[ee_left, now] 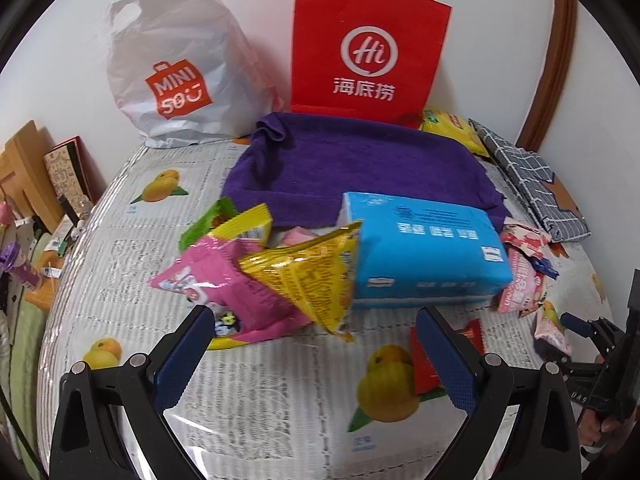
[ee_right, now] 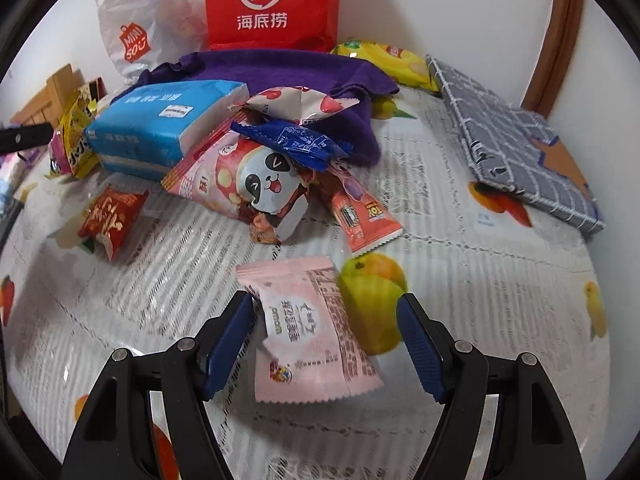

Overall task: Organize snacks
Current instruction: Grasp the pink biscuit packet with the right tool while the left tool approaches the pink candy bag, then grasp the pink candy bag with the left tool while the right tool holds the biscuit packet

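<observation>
Snack packets lie in a pile on the fruit-print tablecloth (ee_left: 280, 400). In the left wrist view a yellow triangular packet (ee_left: 312, 272) and a pink packet (ee_left: 224, 284) sit just ahead of my open, empty left gripper (ee_left: 312, 332); a small red packet (ee_left: 424, 368) lies by its right finger. In the right wrist view my right gripper (ee_right: 326, 320) is open around a pale pink packet (ee_right: 312, 328) lying flat on the cloth. Beyond it are a panda packet (ee_right: 256, 176), a blue wrapper (ee_right: 296, 140), an orange packet (ee_right: 364, 216) and a red packet (ee_right: 112, 216).
A blue tissue pack (ee_left: 424, 248) sits on a purple towel (ee_left: 360, 160). A red Haidilao bag (ee_left: 360, 48) and a white Miniso bag (ee_left: 176, 76) stand against the wall. A grey checked pouch (ee_right: 516, 140) and a yellow packet (ee_right: 384, 60) lie at the right.
</observation>
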Available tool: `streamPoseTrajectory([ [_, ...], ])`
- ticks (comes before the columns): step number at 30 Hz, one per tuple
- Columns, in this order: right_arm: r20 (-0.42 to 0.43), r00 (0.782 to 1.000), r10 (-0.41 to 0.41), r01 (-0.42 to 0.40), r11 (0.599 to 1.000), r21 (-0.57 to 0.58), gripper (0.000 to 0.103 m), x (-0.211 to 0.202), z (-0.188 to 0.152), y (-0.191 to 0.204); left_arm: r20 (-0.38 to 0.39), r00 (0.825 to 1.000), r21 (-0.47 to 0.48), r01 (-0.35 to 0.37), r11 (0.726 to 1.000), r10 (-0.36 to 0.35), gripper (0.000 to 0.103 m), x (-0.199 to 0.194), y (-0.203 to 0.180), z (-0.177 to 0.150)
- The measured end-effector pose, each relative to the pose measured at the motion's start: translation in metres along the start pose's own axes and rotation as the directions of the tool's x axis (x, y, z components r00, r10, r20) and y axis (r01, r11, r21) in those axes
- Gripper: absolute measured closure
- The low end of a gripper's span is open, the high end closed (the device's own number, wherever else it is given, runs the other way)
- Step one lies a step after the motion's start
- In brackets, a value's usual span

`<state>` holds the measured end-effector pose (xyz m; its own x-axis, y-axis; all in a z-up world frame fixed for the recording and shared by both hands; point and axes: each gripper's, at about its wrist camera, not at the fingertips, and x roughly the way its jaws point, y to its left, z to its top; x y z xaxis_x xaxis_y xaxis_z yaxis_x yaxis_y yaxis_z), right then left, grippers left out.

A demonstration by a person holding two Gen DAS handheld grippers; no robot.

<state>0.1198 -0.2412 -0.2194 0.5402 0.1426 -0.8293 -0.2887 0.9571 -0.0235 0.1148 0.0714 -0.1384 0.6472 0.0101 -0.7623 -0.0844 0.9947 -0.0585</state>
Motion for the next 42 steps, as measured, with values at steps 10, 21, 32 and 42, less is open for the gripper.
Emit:
streamPoseTrajectory([
  [10, 0.035, 0.999, -0.026, 0.023, 0.995, 0.097, 0.063, -0.002, -0.003, 0.003, -0.035, 0.998, -0.072, -0.054, 0.996, 0.052, 0.002, 0.014, 0.046, -0.005],
  [21, 0.064, 0.997, -0.054, 0.046, 0.992, 0.115, 0.062, -0.002, -0.006, 0.005, -0.048, 0.995, -0.123, -0.095, 0.988, 0.09, 0.002, 0.032, 0.068, 0.009],
  [32, 0.051, 0.996, -0.067, 0.061, 0.992, 0.111, 0.062, -0.001, -0.004, 0.006, -0.072, 0.994, -0.111, -0.085, 0.99, 0.077, 0.003, 0.05, 0.062, 0.013],
  [42, 0.04, 0.996, -0.084, 0.078, 0.988, 0.134, 0.062, -0.001, -0.002, 0.007, -0.1, 0.995, -0.127, -0.019, 0.992, 0.006, 0.025, 0.056, 0.062, 0.018],
])
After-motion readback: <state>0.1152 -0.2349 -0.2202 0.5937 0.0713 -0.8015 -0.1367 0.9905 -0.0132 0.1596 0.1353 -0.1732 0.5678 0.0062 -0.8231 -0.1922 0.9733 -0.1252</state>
